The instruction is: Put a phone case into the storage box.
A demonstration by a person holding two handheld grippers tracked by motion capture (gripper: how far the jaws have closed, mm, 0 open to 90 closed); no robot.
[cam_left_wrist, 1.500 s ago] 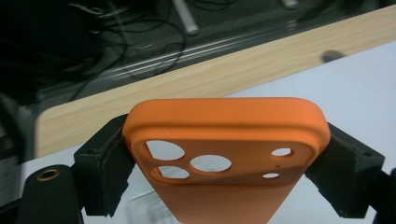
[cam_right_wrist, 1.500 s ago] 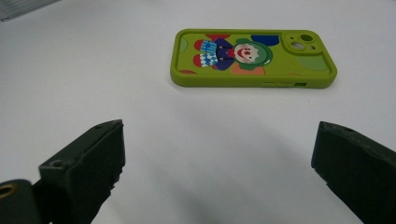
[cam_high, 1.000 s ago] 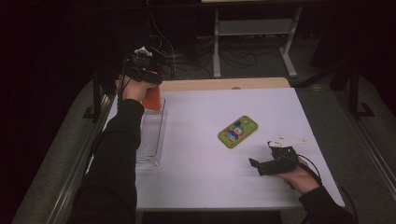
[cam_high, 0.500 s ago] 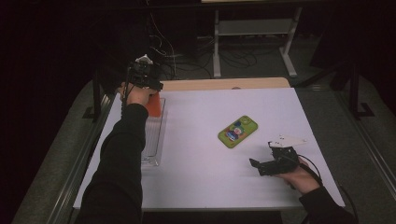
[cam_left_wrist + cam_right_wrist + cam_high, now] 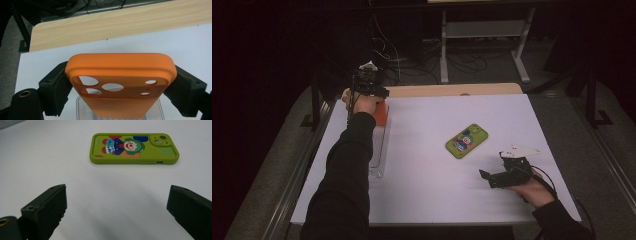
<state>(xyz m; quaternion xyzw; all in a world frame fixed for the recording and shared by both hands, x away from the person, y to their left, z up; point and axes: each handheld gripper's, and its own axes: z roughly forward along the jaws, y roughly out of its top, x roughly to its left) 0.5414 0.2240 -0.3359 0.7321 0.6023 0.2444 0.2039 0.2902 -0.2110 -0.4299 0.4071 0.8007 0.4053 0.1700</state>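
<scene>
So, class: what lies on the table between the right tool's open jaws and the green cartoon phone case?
Nothing: in the right gripper view, bare white table separates the right tool from the green phone case.

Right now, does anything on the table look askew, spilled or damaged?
Nothing stands out. The left gripper holds the orange phone case squarely by its sides over the clear tray. The green phone case lies flat and intact on the table, ahead of the open right gripper.
</scene>
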